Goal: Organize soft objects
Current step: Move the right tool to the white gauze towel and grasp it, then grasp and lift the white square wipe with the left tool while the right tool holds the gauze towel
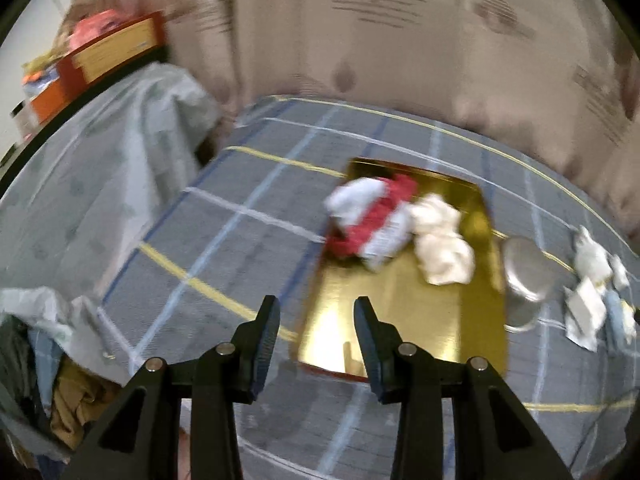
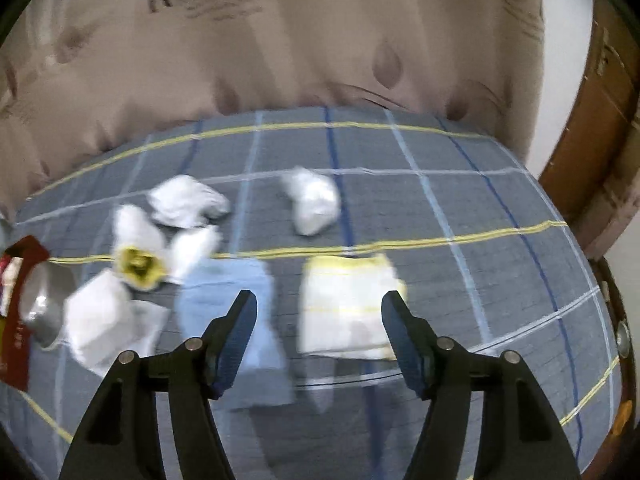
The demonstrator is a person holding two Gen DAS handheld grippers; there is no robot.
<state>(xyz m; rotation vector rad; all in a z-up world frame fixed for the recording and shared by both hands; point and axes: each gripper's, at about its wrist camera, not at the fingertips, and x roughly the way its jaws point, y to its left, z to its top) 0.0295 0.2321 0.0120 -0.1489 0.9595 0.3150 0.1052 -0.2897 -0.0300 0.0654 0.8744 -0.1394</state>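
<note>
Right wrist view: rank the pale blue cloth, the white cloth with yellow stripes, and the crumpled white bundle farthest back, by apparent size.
1. Pale blue cloth and white cloth with yellow stripes: roughly alike; blur makes ranking unsure.
2. Crumpled white bundle: smallest, though it lies farther from the camera, which shrinks it.

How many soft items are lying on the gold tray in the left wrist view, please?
2: a red-and-white cloth toward the far end of the gold tray, and a cream cloth beside it on the right. Blur may hide more.
</note>
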